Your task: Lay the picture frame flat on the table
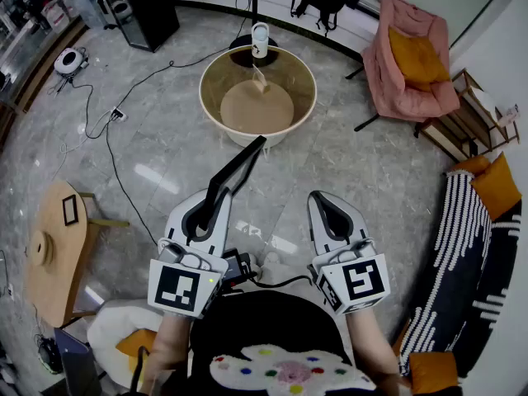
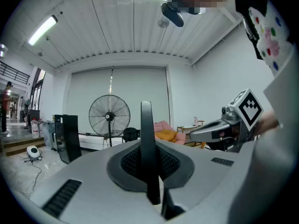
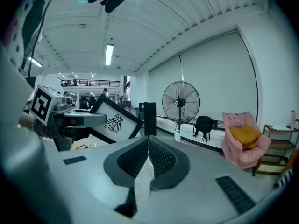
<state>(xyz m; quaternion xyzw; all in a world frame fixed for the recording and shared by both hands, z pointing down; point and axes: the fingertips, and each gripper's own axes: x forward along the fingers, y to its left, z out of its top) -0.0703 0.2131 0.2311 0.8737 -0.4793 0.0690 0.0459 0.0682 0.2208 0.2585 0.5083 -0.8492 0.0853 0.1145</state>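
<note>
Currently the picture frame (image 1: 242, 163) is being held in the air in front of the person, well apart from any table. It is being seen edge-on from the head view. Its printed face is being shown to the right gripper view, where a black emblem on white is visible. One edge is being pinched by the left hand-held gripper (image 1: 216, 196), with the dark frame bar standing between the jaws. The right hand-held gripper (image 1: 320, 196) is being carried beside it with jaws pressed together on nothing, so no second support is being given.

Risks, as judged:
- The frame is being gripped at one edge only, so it may pivot or slip in the jaws as it is being tilted flat.
- The round table (image 1: 247, 110) ahead is being ringed by a raised rim, so a corner may catch there and the frame may be left propped instead of flat.
- A white bottle (image 1: 260, 40) is being kept at the far edge of that table and could be knocked over by a sweeping frame.

Surroundings:
- A cable (image 1: 115, 163) is being trailed across the floor to the left.
- A wooden side table (image 1: 49, 262) at the left is being occupied by a small frame (image 1: 70, 210).
- A pink armchair (image 1: 408, 56) and a striped sofa (image 1: 462, 246) are being noted to the right.
</note>
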